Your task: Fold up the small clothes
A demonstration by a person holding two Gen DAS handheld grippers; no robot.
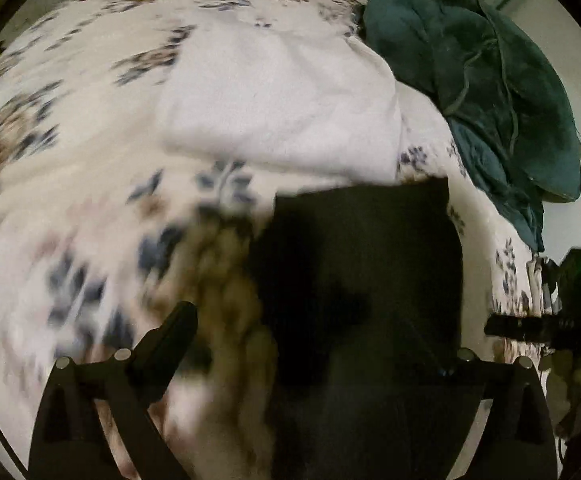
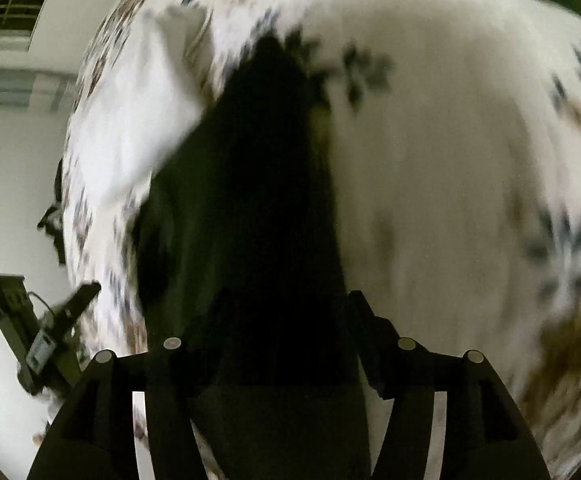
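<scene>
Nearest, the left gripper (image 1: 318, 340) stands with jaws wide; the black garment (image 1: 362, 264) lies between and beyond them, and the pads do not appear to press on it, though blur and darkness obscure the right finger. The right gripper (image 2: 286, 320) has jaws partly apart, with the same black garment (image 2: 258, 200) running up between them; no clamping is visible. In the left view the right gripper shows at the right edge, beside the bed.

The garment rests on the floral bedsheet (image 1: 70, 184), near side, apparently folded into a dark rectangle. Farther off, touching its far edge, lies a white cloth (image 1: 282, 112). Farthest right sits a teal blanket (image 1: 490, 80).

Risks, as judged: a finger withdrawing through the fabric can snag an edge and drag the fold open. Heavy motion blur suggests fast movement, which raises that risk. The black garment may also shift onto the white cloth and disturb it.
</scene>
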